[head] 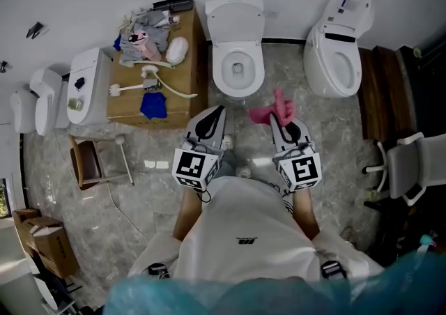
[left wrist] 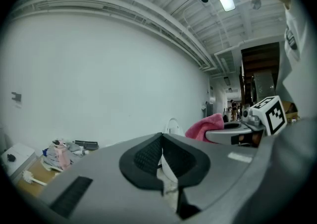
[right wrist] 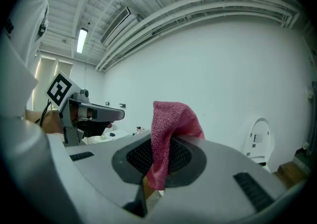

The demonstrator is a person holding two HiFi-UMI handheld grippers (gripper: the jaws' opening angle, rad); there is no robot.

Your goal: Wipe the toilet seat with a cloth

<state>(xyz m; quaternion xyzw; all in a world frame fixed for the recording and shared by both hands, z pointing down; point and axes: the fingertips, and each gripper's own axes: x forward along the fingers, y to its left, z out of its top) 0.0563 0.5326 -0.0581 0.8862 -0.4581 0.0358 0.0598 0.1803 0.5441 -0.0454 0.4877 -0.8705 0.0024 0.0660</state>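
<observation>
Grey marble floor (head: pixel 139 188) runs to a white wall lined with toilets. Right gripper (head: pixel 280 120): jaws clamped on the pink cloth (right wrist: pixel 171 124), which stands up above the jaw tips, near the middle toilet (head: pixel 219 63) but apart from its seat. Left gripper (left wrist: pixel 161 143): jaws together with nothing between them, held beside the right gripper.

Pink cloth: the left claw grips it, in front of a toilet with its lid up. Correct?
No: the right claw grips the pink cloth, as the right gripper view shows; the left claw is shut, empty. The rest holds.
</observation>
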